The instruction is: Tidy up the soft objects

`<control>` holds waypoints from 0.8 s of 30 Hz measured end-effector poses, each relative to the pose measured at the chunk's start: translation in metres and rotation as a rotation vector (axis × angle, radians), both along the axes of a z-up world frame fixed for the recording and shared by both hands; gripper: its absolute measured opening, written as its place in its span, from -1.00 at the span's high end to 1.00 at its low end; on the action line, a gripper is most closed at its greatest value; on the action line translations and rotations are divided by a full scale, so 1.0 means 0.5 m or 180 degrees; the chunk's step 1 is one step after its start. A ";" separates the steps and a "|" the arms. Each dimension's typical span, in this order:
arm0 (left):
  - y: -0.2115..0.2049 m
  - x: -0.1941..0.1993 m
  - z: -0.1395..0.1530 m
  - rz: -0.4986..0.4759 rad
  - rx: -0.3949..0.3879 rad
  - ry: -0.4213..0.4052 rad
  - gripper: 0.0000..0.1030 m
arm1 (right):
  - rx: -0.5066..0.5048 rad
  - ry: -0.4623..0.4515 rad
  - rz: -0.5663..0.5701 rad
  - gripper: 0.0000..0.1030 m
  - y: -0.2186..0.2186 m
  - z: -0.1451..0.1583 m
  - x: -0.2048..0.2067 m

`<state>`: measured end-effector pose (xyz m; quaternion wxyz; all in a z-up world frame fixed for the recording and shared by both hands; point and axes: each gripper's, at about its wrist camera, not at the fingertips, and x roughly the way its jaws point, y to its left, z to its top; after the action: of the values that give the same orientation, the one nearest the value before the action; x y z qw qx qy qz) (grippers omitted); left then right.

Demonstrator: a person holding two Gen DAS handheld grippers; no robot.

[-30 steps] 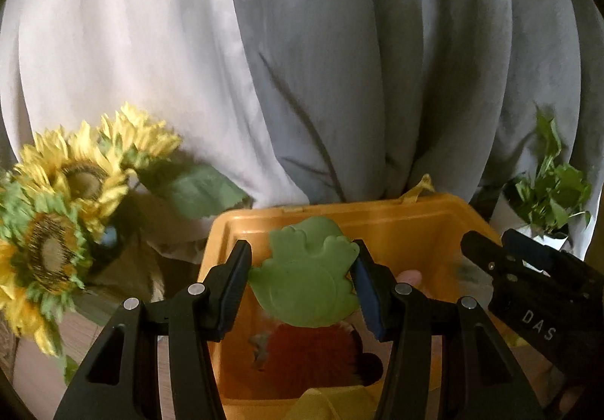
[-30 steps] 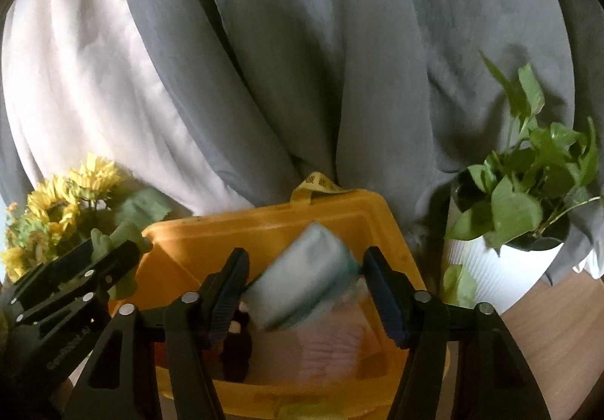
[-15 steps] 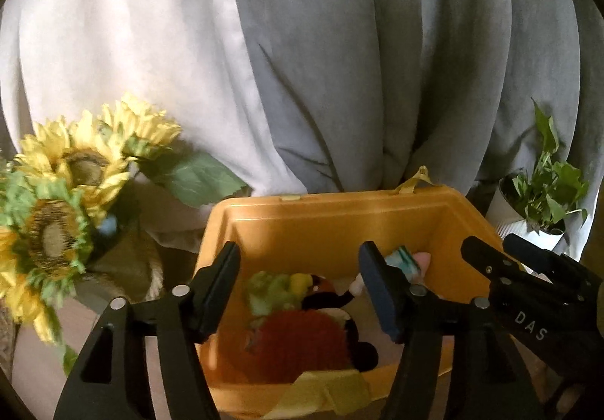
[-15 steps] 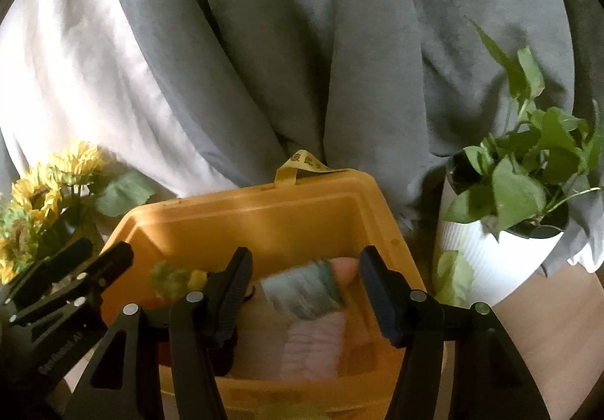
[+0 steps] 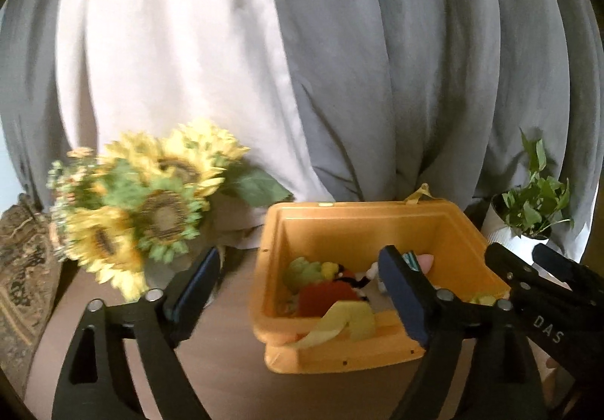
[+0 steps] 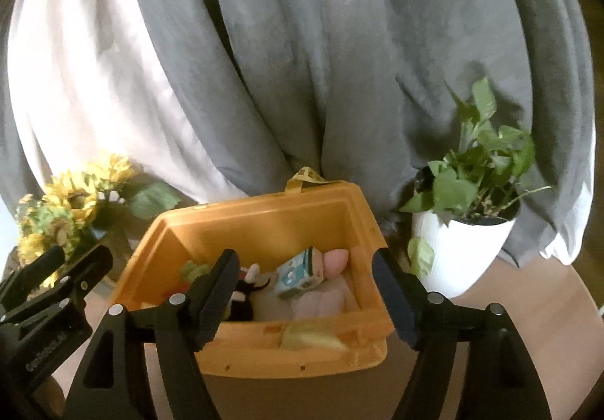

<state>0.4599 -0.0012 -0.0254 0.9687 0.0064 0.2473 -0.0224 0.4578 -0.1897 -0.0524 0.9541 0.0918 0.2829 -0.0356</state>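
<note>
An orange bin (image 5: pixel 362 227) (image 6: pixel 264 216) sits on the wooden table and holds several soft toys. In the left wrist view a green toy (image 5: pixel 302 270) lies beside a red fuzzy one (image 5: pixel 324 297), and a yellow cloth (image 5: pixel 343 321) drapes over the front rim. The right wrist view shows a teal and white block (image 6: pixel 298 274), a pink piece (image 6: pixel 334 261) and a black and white toy (image 6: pixel 245 291). My left gripper (image 5: pixel 298 287) hangs in front of the bin's left side, jaws opening, nothing between them. My right gripper (image 6: pixel 305 293) is before the bin, jaws opening and empty.
Artificial sunflowers (image 5: pixel 151 208) stand left of the bin. A green plant in a white pot (image 6: pixel 468 238) stands to its right. Grey and white curtains hang close behind. A patterned object (image 5: pixel 19 269) lies at the far left. Bare tabletop shows in front of the bin.
The left gripper let go of the green toy and the right let go of the teal block; both now lie in the bin. Both jaws widened and the grippers drew back, the left shifting leftward.
</note>
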 end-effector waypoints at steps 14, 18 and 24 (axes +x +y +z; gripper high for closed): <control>0.061 -0.164 0.054 0.0143 0.0083 -0.0187 -1.00 | -0.0099 -0.0137 -0.0118 -0.73 0.051 0.055 -0.167; 0.078 -0.200 0.066 0.0046 0.0116 -0.0209 -1.00 | -0.0171 -0.0193 -0.0242 -0.73 0.078 0.068 -0.216; 0.101 -0.251 0.076 -0.0175 0.0168 -0.0270 -1.00 | -0.0232 -0.0271 -0.0414 -0.73 0.116 0.084 -0.289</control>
<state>0.3343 0.0492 0.0127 0.9768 0.0397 0.2062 -0.0421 0.3132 -0.1318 -0.0104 0.9636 0.0766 0.2341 -0.1038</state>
